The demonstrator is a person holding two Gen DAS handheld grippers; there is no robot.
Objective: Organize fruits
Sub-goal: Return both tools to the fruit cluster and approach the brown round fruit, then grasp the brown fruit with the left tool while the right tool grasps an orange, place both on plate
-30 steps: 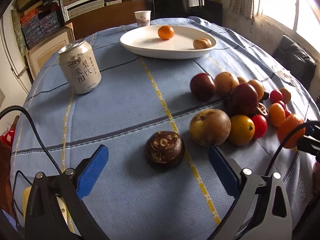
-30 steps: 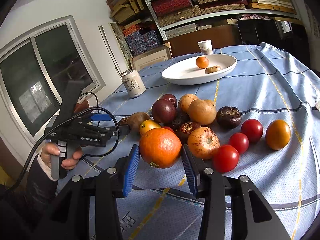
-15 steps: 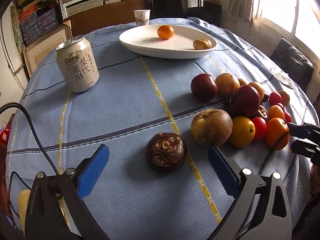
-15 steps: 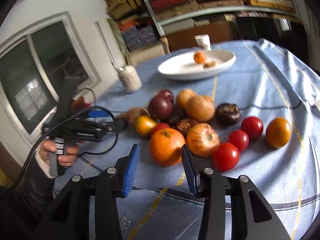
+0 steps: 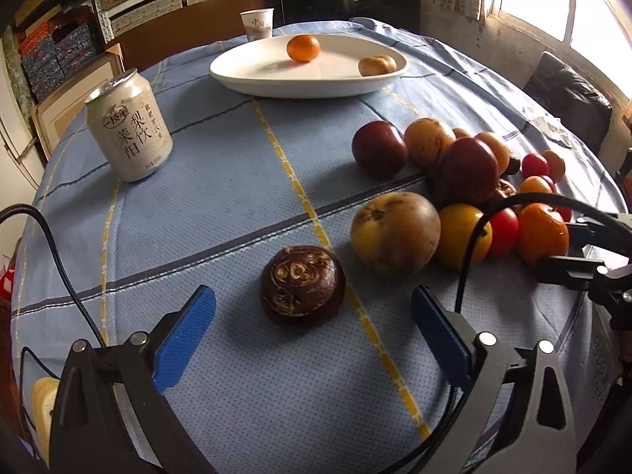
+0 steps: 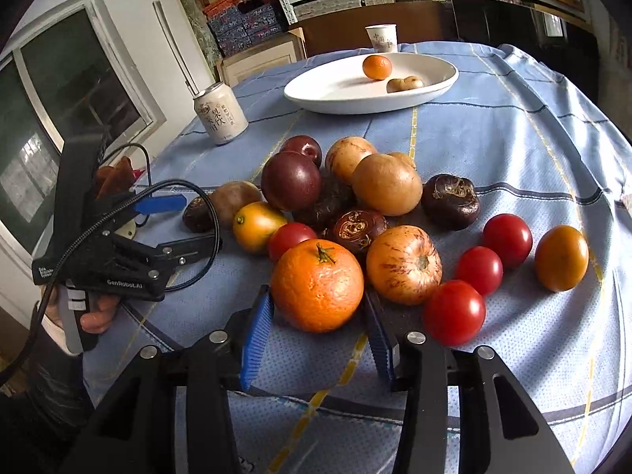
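1. Left wrist view: the left gripper (image 5: 312,316) hangs spread wide over the blue checked tablecloth (image 5: 221,205), its blue pads either side of a dark brown water chestnut (image 5: 302,285) lying alone at the table's near edge, clear of both. A white oval plate (image 5: 252,75) near the far edge holds a mandarin (image 5: 303,47) and a small tan fruit (image 5: 377,65); a drink can (image 5: 129,126) stands toward the left edge.

2. Right wrist view: the right gripper (image 6: 318,330) brackets a large orange (image 6: 317,285) at the near end of the fruit pile, pads at or just off its sides; a firm pinch cannot be told. The step appears to be picking the orange; next likely comes closing, lifting clear of the neighbouring tomato (image 6: 454,312), then carrying to the plate (image 6: 316,96).
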